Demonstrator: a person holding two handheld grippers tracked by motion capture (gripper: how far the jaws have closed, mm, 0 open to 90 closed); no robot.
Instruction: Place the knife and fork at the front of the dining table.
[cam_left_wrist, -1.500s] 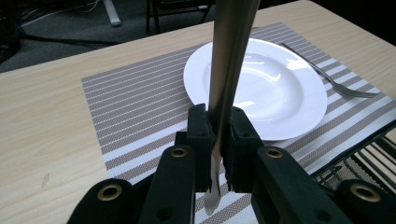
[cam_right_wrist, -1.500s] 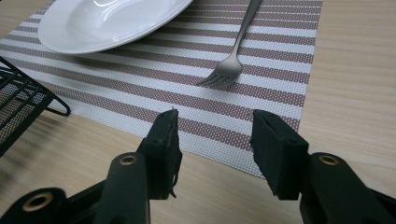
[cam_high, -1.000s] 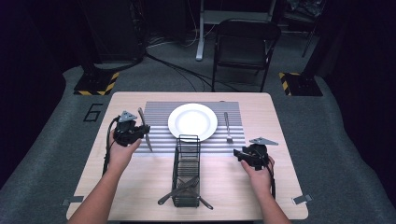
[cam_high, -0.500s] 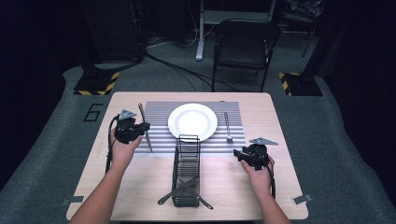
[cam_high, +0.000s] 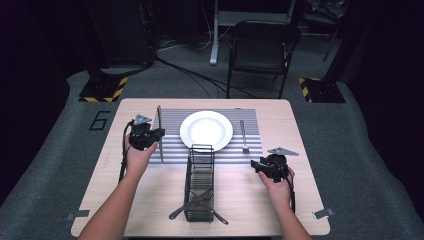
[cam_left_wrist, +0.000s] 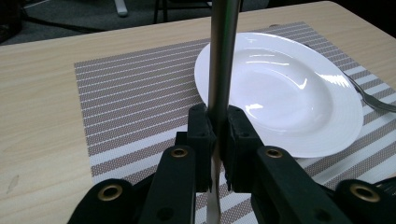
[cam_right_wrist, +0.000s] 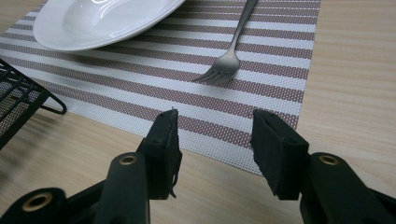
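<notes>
Grey carpet, black folding chair (cam_high: 264, 47) (dim).

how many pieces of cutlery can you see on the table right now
At least 4: a knife held by the left gripper, a fork right of the plate, two or more in the basket, partly hidden.

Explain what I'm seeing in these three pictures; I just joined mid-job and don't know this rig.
A person at a table holds a two-fingered tool in each hand. The high view looks down from above; each gripper view looks along one tool's own fingers. On the striped placemat lie a white plate and a fork; a black wire caddy nearer the person holds more cutlery. The left gripper is clamped on a knife beside the plate. The right gripper is open and empty, facing the fork.
</notes>
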